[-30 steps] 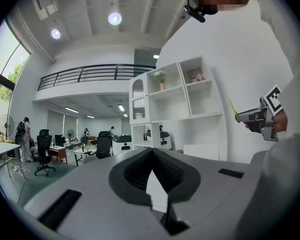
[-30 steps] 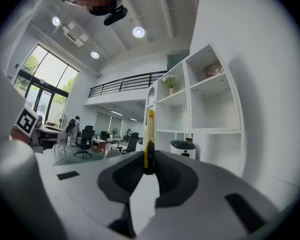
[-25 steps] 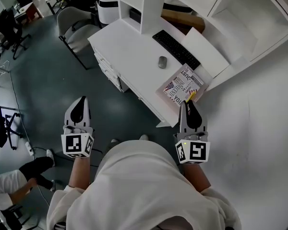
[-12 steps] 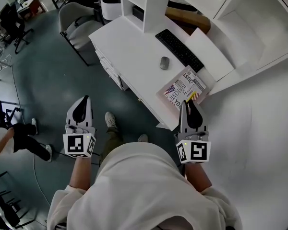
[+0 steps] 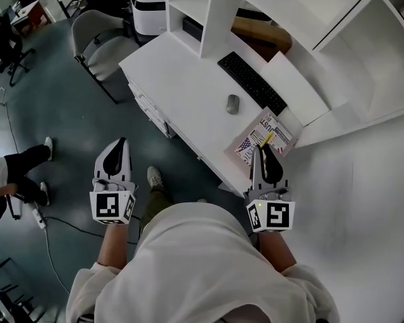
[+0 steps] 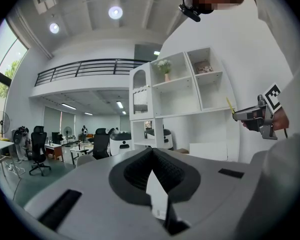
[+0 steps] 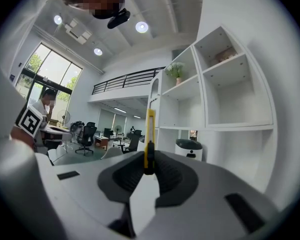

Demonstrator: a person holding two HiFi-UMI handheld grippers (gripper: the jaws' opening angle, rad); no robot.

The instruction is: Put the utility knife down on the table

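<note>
My right gripper (image 5: 264,149) is shut on a yellow utility knife (image 5: 267,138), whose tip pokes out past the jaws over the near corner of the white table (image 5: 182,79). In the right gripper view the knife (image 7: 149,140) stands upright between the pads of that gripper (image 7: 149,167). My left gripper (image 5: 120,144) hangs over the floor to the left of the table, shut with nothing in it (image 6: 152,159). The left gripper view also catches the right gripper (image 6: 256,118) with the knife (image 6: 230,105) held out at the right.
On the table lie a black keyboard (image 5: 251,83), a grey mouse (image 5: 233,103) and a printed magazine (image 5: 261,134) at the near corner. White shelves (image 5: 209,5) rise behind. A grey chair (image 5: 97,40) stands at the table's far left. A person (image 5: 3,175) is on the floor at the left.
Both grippers keep about the same pose and the knife stays held. The view has shifted slightly towards the table. The person at the left has moved along the floor.
</note>
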